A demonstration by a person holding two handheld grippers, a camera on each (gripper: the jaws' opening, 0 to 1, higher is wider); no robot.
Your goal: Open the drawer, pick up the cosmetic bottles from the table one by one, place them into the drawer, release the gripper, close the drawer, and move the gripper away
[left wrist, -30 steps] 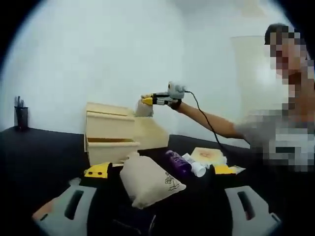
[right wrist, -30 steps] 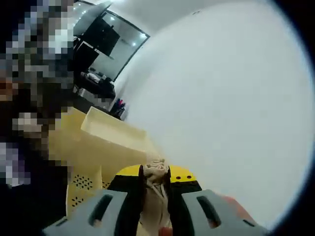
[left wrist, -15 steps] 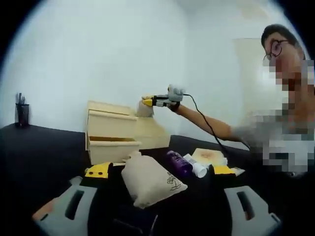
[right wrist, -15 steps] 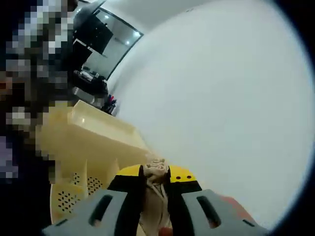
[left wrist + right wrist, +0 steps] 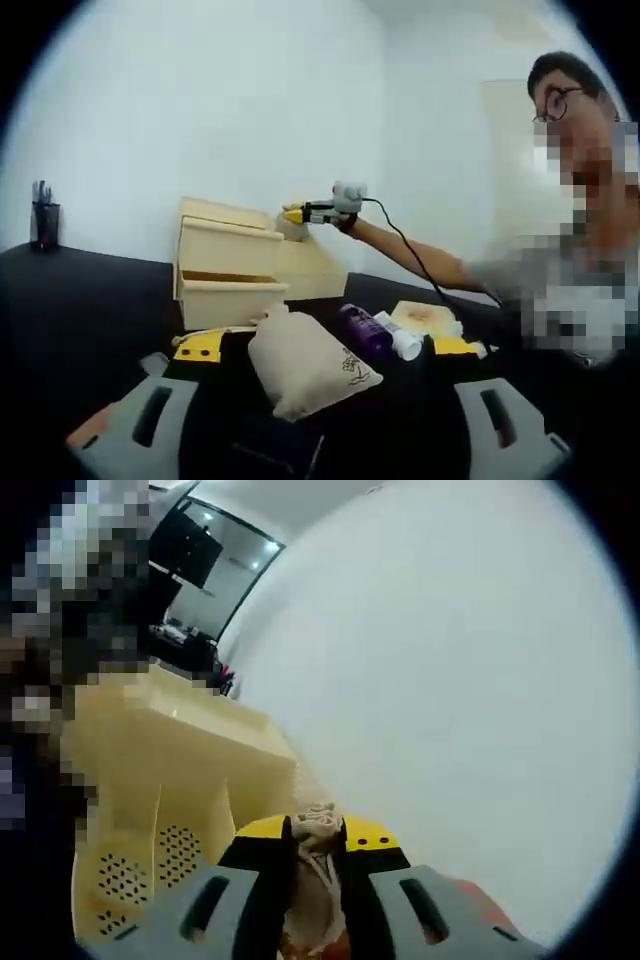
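My left gripper (image 5: pixel 325 346) stands wide open low over the black table (image 5: pixel 80 310), with a beige drawstring pouch (image 5: pixel 305 362) lying between its jaws. Behind the pouch lie a purple bottle (image 5: pixel 362 330) and a white tube (image 5: pixel 396 339). The cream drawer unit (image 5: pixel 228 250) stands at the back with its lower drawer (image 5: pixel 235 297) pulled out. My right gripper (image 5: pixel 298 213) hovers by the unit's top right corner, shut on a small beige pouch (image 5: pixel 291 229). In the right gripper view the jaws (image 5: pixel 316 830) pinch that pouch's gathered neck (image 5: pixel 318 822), beside the drawer unit (image 5: pixel 190 770).
A dark pen holder (image 5: pixel 44 228) stands at the table's far left. A flat beige packet (image 5: pixel 425 317) lies right of the bottles. A person (image 5: pixel 575 290) sits at the right, with an arm and cable reaching across to the right gripper.
My right gripper has carried its small pouch slightly lower and closer to the drawer unit's top. The left gripper has barely moved.
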